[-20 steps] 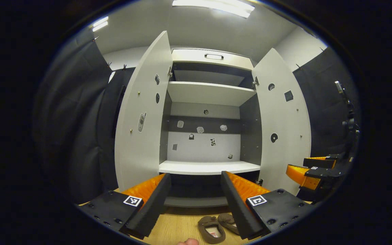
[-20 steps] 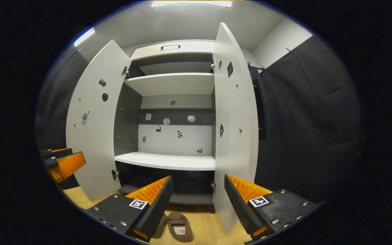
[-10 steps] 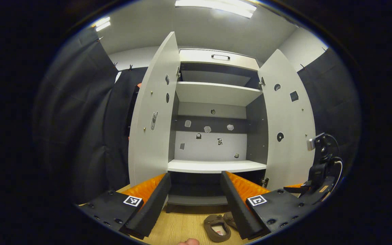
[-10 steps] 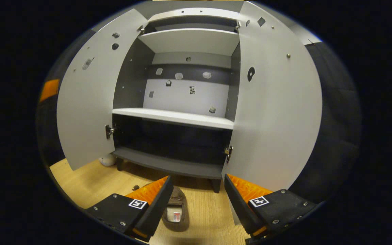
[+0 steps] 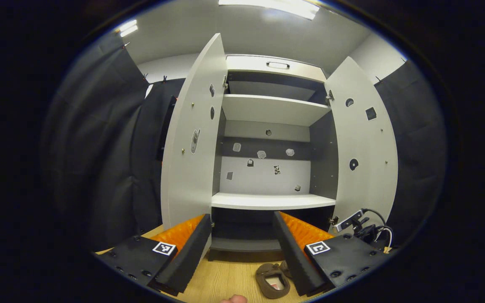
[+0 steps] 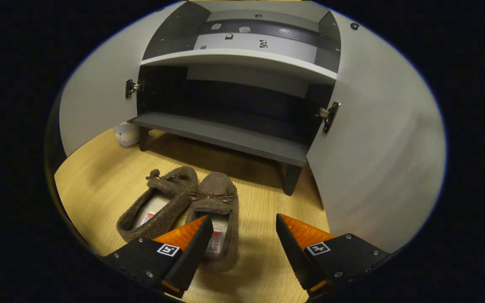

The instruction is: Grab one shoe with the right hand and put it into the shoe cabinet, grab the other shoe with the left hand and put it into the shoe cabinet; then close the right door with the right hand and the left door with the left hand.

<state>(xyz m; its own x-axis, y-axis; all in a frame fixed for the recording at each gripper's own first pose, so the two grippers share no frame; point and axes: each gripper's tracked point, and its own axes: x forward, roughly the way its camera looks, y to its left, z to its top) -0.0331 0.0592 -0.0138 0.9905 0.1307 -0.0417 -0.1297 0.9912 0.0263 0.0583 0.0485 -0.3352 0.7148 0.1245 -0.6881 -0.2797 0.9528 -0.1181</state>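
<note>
Two brown fuzzy slippers lie side by side on the wooden floor in front of the shoe cabinet point(image 6: 225, 139). In the right gripper view, my right gripper point(image 6: 242, 223) is open and hangs just above the heel of the right slipper point(image 6: 219, 189); its left finger overlaps that heel and touches nothing. The left slipper point(image 6: 171, 202) lies beside it. In the left gripper view, my left gripper point(image 5: 242, 219) is open and empty, held high and facing the open cabinet point(image 5: 272, 202). One slipper point(image 5: 273, 280) shows low between its fingers.
Both cabinet doors stand wide open: the left door point(image 5: 190, 147) and the right door point(image 5: 366, 155). The right door point(image 6: 377, 147) looms close beside my right gripper. A small white object point(image 6: 126, 134) sits by a cabinet leg. A cabled part of the other gripper's rig point(image 5: 358, 223) shows low right.
My right gripper has tilted down and dropped toward the floor, bringing both slippers into full view under it. My left gripper has drifted slightly left and stays open.
</note>
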